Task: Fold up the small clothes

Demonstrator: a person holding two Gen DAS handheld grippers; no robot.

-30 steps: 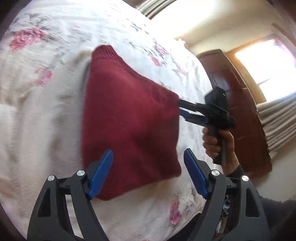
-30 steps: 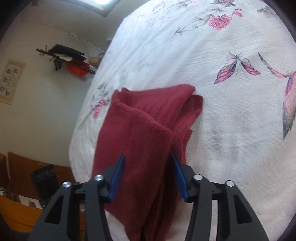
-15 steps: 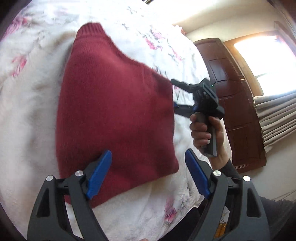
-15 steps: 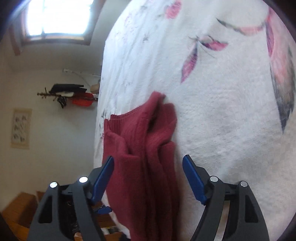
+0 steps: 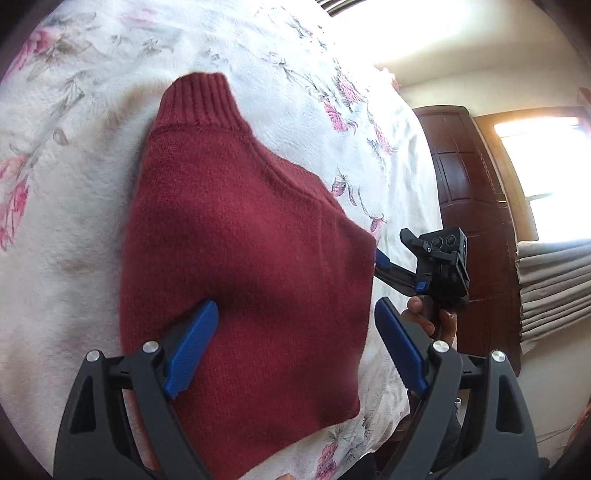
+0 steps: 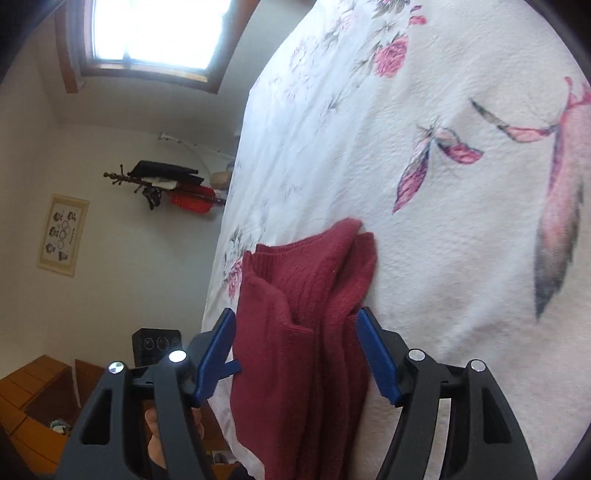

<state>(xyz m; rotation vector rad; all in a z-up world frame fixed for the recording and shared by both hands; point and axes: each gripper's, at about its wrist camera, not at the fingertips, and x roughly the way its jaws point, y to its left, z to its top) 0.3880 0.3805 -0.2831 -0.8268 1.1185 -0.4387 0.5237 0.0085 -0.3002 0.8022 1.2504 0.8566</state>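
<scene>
A dark red knitted sweater (image 5: pixel 243 258) lies folded on the white floral bedspread (image 5: pixel 66 229), ribbed collar at the far end. My left gripper (image 5: pixel 295 339) hovers open over the sweater's near half, its left pad above the knit and nothing between its fingers. My right gripper (image 5: pixel 384 266), held by a hand (image 5: pixel 424 317), is at the sweater's right edge. In the right wrist view the right gripper (image 6: pixel 295 354) is open, with the stacked sweater layers (image 6: pixel 310 332) between its blue pads (image 6: pixel 376 354), which stand apart from the cloth.
A dark wooden wardrobe (image 5: pixel 476 221) and pleated curtains (image 5: pixel 554 288) stand past the bed's right side. On the other side are a window (image 6: pixel 155 33), a coat rack (image 6: pixel 166 184), a wall picture (image 6: pixel 62 234) and low wooden furniture (image 6: pixel 37 398).
One second ago the right gripper held the sweater's corner raised; it let go and the sweater settled flat. Both grippers have since moved in closer to the sweater.
</scene>
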